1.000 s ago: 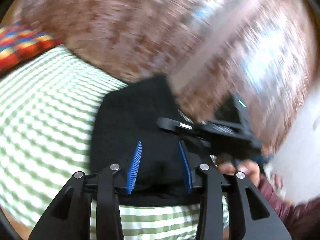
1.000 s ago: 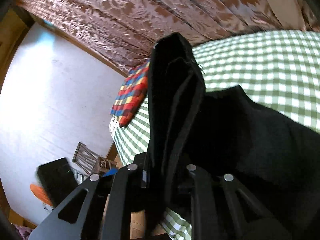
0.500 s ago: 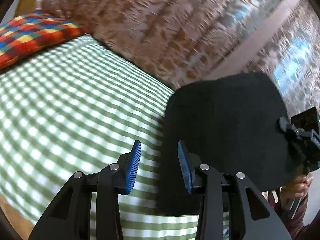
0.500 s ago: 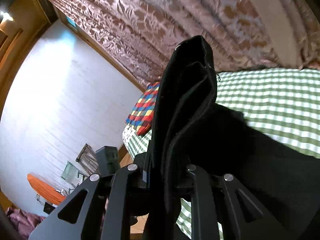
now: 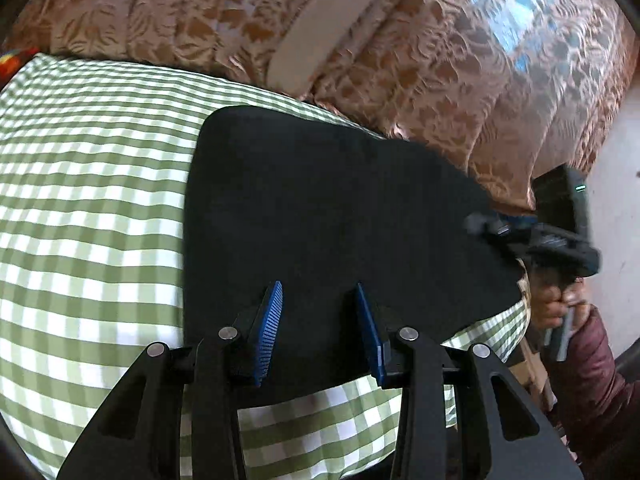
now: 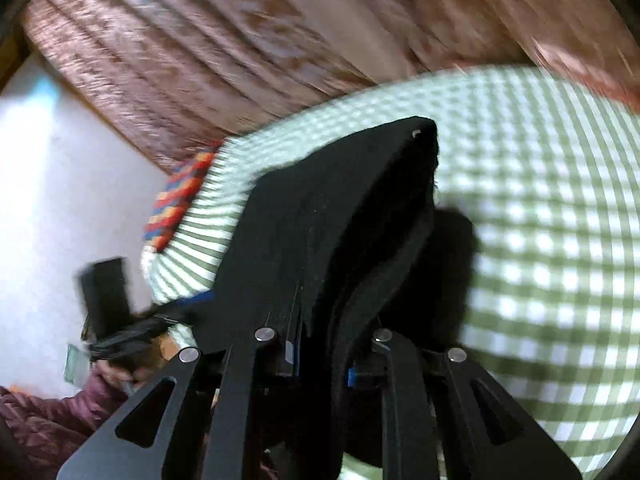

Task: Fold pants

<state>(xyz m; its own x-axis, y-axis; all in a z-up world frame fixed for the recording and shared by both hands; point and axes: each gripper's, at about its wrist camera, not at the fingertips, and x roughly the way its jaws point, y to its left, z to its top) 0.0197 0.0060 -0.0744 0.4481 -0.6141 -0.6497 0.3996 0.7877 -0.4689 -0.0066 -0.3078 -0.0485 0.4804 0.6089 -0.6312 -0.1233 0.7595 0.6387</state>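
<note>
Pants (image 5: 340,208): black, lying folded on the bed in the middle of the left wrist picture; in the right wrist picture one thick bunch (image 6: 340,220) sticks up in the middle of the frame

Bed (image 5: 88,184): has a green and white checked sheet; it fills the left and bottom of the left wrist picture and the right side of the right wrist picture

Left tool (image 5: 318,328): low in the middle of its picture, partly open; its two blue pads (image 5: 270,332) stand apart over the black cloth and nothing is pinched between them

Right tool (image 6: 320,354): low in the middle of its picture, almost closed and squeezing the bunch of pants; it also shows at the right edge of the left wrist picture (image 5: 532,236), at the far corner of the pants

Hand (image 5: 554,306): at the right edge, with a dark red sleeve (image 5: 592,364), holding the right tool's handle

Curtain (image 5: 420,40): brown with a leaf pattern, across the top behind the bed

Pillow (image 6: 176,204): red, blue and yellow checks, middle left of the right wrist picture, blurry

Wall (image 6: 52,184): white, left side of the right wrist picture
</note>
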